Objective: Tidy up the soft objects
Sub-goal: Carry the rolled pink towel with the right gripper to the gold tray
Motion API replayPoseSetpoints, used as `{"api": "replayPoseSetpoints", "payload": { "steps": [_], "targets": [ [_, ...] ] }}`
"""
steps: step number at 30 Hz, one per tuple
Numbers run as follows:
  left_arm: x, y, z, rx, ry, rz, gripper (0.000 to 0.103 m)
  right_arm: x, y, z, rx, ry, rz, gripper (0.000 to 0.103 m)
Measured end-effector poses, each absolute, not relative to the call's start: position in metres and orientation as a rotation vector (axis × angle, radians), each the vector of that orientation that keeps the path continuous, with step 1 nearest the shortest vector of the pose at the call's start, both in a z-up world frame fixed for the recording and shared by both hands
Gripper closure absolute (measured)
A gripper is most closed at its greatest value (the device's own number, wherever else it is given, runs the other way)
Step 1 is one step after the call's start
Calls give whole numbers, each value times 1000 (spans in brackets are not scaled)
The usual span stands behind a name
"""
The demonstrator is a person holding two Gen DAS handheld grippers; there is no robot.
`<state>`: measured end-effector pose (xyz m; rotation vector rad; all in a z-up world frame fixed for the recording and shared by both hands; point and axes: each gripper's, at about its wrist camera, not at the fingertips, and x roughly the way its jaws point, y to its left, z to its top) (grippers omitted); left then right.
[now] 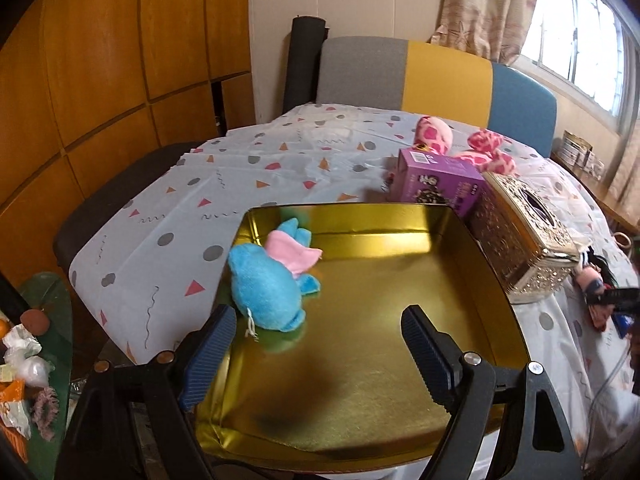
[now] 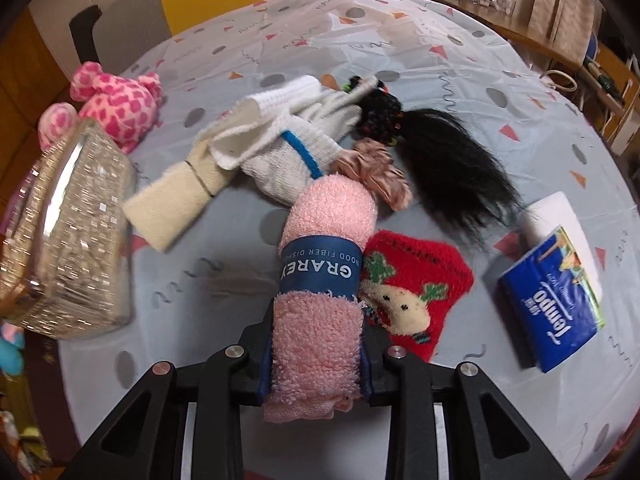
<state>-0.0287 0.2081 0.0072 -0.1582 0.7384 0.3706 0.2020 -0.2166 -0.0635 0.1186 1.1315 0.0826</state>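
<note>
Left wrist view shows the left gripper (image 1: pixel 316 344) with jaws wide apart and empty, above the gold tin (image 1: pixel 400 216); the blue plush (image 1: pixel 264 284) leans on its left wall. The right gripper (image 2: pixel 318 344) clamps the pink towel roll (image 2: pixel 324 240) over the table (image 2: pixel 200 240), beside the red sock (image 2: pixel 416 276).

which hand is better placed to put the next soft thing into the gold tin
Right: its claw is shut on the pink rolled cloth, ready to carry. The left claw is open and empty above the gold tin.

Blue plush (image 2: pixel 10 354) cut off left
</note>
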Motion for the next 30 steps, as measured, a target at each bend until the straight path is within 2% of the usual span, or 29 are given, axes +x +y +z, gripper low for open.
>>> {"api": "replayPoseSetpoints", "payload": {
  "steps": [19,30],
  "targets": [
    [-37,209,-4,-208,761,330,18,244,-96,35,32,949,259,72],
    [-45,221,-7,-229,767,359,18,242,33,67,-86,870,510,72]
  ]
}}
